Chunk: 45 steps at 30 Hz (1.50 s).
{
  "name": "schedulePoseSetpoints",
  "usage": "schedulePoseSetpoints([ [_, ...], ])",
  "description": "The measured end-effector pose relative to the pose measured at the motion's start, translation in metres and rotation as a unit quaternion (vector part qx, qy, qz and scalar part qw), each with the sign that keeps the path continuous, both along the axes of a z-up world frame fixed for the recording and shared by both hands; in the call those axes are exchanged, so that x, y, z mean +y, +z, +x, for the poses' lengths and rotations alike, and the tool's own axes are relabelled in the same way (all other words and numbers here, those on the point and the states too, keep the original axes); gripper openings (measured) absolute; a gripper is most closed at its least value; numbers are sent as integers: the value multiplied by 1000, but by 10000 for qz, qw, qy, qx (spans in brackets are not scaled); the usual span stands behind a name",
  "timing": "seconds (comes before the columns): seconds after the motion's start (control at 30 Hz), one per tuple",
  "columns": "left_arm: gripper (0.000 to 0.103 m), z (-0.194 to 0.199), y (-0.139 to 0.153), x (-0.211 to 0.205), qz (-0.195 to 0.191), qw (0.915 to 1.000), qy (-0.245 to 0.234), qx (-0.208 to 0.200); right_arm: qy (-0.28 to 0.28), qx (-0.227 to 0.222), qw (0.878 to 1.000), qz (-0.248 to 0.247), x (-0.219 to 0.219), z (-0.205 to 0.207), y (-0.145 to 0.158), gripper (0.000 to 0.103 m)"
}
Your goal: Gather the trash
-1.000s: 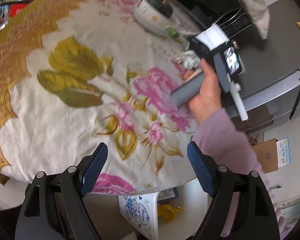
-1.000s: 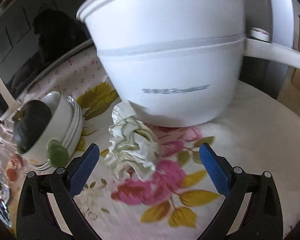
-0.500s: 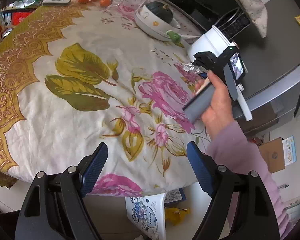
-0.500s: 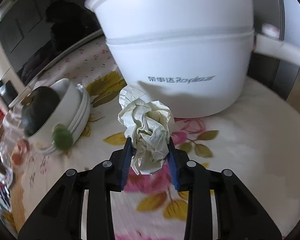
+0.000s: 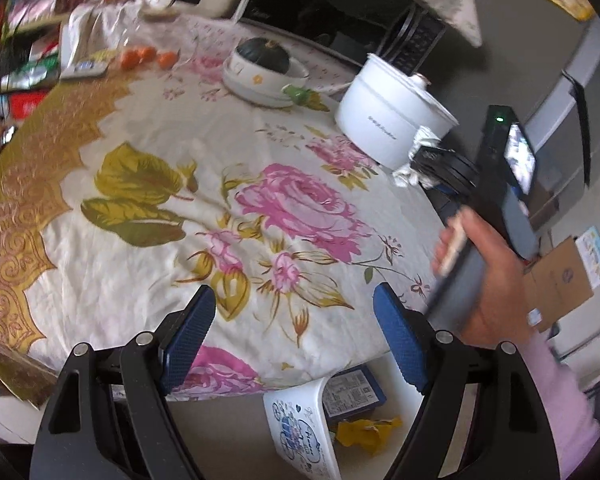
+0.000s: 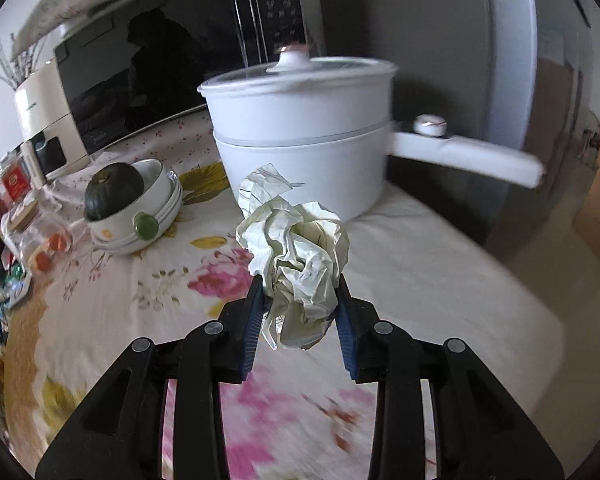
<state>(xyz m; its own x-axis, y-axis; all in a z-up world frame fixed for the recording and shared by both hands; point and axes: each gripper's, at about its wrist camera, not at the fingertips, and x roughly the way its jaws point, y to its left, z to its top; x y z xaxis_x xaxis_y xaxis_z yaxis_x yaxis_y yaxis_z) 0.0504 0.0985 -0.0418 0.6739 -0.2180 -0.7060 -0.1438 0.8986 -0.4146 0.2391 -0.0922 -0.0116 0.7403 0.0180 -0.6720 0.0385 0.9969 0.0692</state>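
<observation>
Now the right gripper [image 6: 300,312] holds a crumpled ball of pale paper [image 6: 296,264]: its blue pads [image 6: 252,320] press the wad from both sides, and the paper stands up above the fingertips, clear of the floral tablecloth [image 6: 440,264]. Its jaws have just been closing, and the paper sits squeezed between them. Behind the wad stands a white electric pot [image 6: 300,136] with a lid and a long side handle. To the left of the pot, a stack of white bowls [image 6: 148,216] carries a dark green squash [image 6: 114,190]. A black microwave [image 6: 172,76] lines the back of the table.

From the left wrist view, the left gripper [image 5: 296,340] hangs over the near edge of the table with its fingers wide and nothing between them. A hand [image 5: 488,276] in a pink sleeve grips the other tool at the right, with the paper at its tip near the pot. Below the table edge stands a white printed bin [image 5: 300,428], and what may be a yellow wrapper [image 5: 364,432] lies beside it, though blur makes that hard to tell.
</observation>
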Motion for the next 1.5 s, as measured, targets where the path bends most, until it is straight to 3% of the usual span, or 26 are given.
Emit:
schedulePoseSetpoints([
  [0.27,79,-14,9,-33,542,9973,-255,-413,338,-25,9989,-322,-46,-99,9,33],
  [0.43,79,-29,17,-58,955,9914,-432,-777,435,19,9983,-378,-75,-161,4,34],
  [0.67,80,-50,34,-78,1395,9805,-403,-1328,492,85,9978,-444,-94,-214,-11,38],
  [0.83,95,-64,57,-79,1394,9726,-17,-1861,597,15,9969,-506,-99,-236,-15,56],
  [0.9,96,-71,68,-83,1459,9649,61,-2181,556,-78,9971,-510,-102,-241,-13,63],
  [0.97,96,-77,79,-90,1673,9539,147,-2485,442,-228,9978,-437,-108,-244,-8,78],
  [1.0,96,-81,85,-95,1840,9446,265,-2706,366,-327,9980,-388,-111,-246,-5,83],
  [1.07,96,-86,92,-97,1834,9372,401,-2940,186,-615,9975,-307,-118,-250,3,93],
  [1.13,96,-85,94,-95,1476,9454,377,-2882,43,-866,9959,-274,-123,-253,10,96],
  [1.2,96,-75,92,-99,1431,9555,129,-2577,-105,-1081,9937,-285,-127,-254,18,96],
  [1.37,96,-63,76,-117,1890,9583,-121,-2139,-303,-1220,9910,-454,-127,-251,24,96],
  [1.5,96,-59,68,-119,1897,9622,-133,-1951,-329,-1419,9871,-664,-122,-255,31,96],
])
